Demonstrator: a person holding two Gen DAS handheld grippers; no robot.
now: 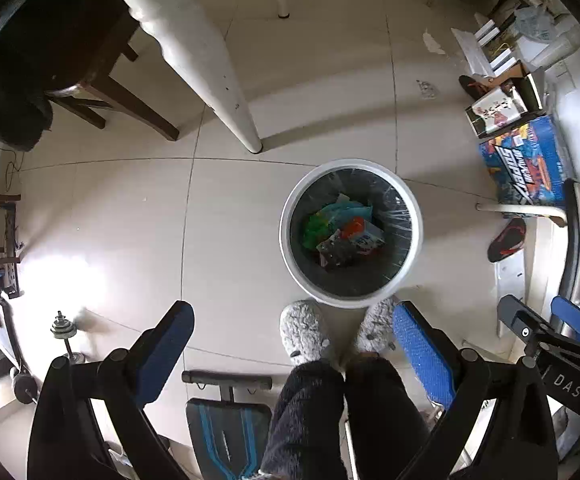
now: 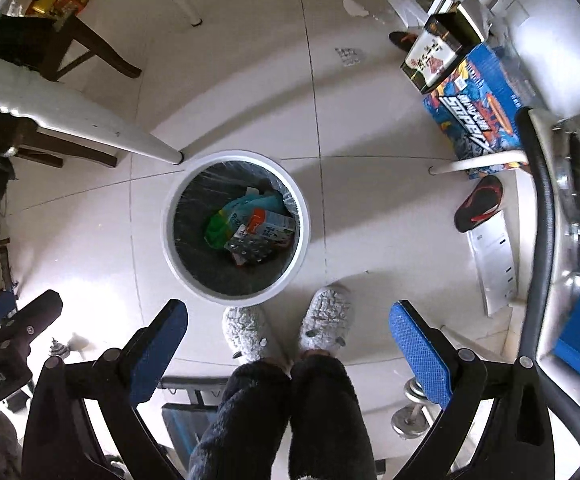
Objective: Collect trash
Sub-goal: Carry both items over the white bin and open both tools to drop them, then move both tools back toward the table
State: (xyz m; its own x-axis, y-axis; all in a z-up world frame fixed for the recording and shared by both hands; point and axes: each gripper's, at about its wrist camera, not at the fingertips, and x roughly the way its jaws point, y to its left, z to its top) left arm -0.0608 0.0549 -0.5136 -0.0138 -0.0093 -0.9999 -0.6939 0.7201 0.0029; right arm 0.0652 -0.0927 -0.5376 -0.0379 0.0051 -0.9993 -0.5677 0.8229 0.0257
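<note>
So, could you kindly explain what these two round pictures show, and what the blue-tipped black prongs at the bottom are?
There is no robot here: a person holds a two-finger gripper in each hand, and a fisheye camera on each looks down along its fingers. One picture comes from the left gripper, the other from the right gripper. The prongs are those fingers with blue pads; both stand wide open and hold nothing. Below them on the tiled floor sits a white bin with a dark liner, and colourful wrappers lie inside. The person's grey slippers stand just beside it. A blue box lies off to the side.
</note>
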